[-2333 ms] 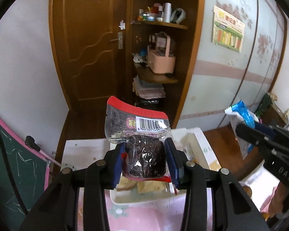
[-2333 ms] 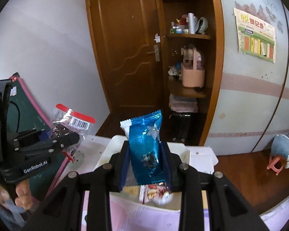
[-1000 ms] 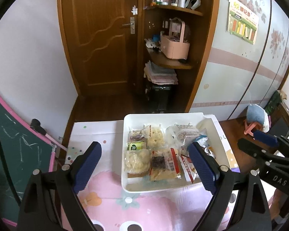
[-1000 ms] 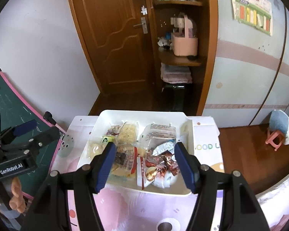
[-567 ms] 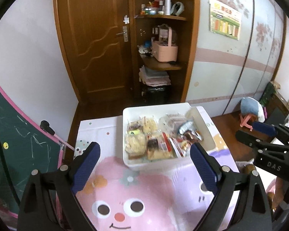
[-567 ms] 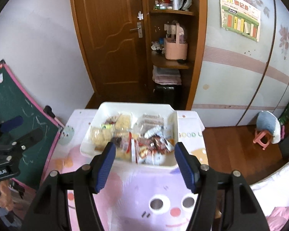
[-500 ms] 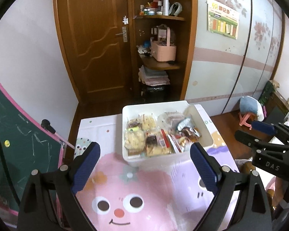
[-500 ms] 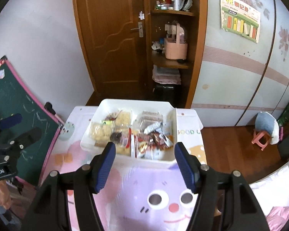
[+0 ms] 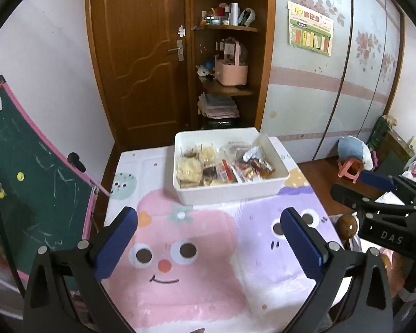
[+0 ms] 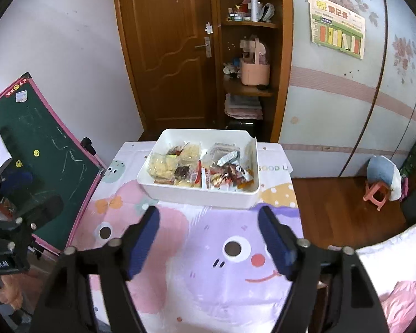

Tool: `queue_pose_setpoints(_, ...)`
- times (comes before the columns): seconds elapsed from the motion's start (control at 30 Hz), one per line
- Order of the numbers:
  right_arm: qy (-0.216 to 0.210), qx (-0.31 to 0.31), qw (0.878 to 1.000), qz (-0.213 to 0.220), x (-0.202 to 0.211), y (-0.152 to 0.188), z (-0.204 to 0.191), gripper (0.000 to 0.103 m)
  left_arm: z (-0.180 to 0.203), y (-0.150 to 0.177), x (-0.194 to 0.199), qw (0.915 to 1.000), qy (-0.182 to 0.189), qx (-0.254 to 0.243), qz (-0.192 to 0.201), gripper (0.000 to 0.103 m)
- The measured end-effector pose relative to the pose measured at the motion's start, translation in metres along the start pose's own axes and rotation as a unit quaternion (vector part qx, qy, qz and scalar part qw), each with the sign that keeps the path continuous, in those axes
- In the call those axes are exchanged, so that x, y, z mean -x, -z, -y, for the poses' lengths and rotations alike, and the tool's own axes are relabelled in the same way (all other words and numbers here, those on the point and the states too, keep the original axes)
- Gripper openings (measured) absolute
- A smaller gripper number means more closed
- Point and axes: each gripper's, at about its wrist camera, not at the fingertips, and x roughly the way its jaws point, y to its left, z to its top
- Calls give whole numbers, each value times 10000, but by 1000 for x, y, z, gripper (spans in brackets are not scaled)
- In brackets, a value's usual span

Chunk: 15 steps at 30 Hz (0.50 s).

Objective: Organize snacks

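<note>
Both grippers' fingers are opening wide with nothing between them: left gripper (image 9: 208, 245), right gripper (image 10: 209, 241). The white bin (image 9: 227, 193) of packaged snacks (image 9: 222, 166) sits on the table (image 9: 197, 272), well ahead of the fingertips. Probably finished; draw clear without snagging the cartoon cloth.

Snack packets (image 9: 222, 166) in a bin (image 9: 230, 194) on the table's far end (image 9: 197, 263), chalkboard (image 9: 27, 172) at left.

The right gripper (image 9: 380, 194), at the right of the left wrist view, reads "DAS". The tablecloth (image 10: 274, 168) beside the bin (image 10: 202, 193) reads "GOOD U".
</note>
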Motion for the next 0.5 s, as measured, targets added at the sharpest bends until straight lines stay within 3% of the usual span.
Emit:
queue_pose_setpoints(0.2,178,6,9998,-12,10,34,-15,77,-4,39,13,9991,-245,334,110,103)
queue_pose_setpoints(0.43,350,-73,9993,103,23,66,-28,77,-13,74,25,9962,-469,733,-72,103)
queue_pose_setpoints(0.5,392,-44,9991,120,24,77,-32,77,-11,84,28,9952,-730,658,-16,102)
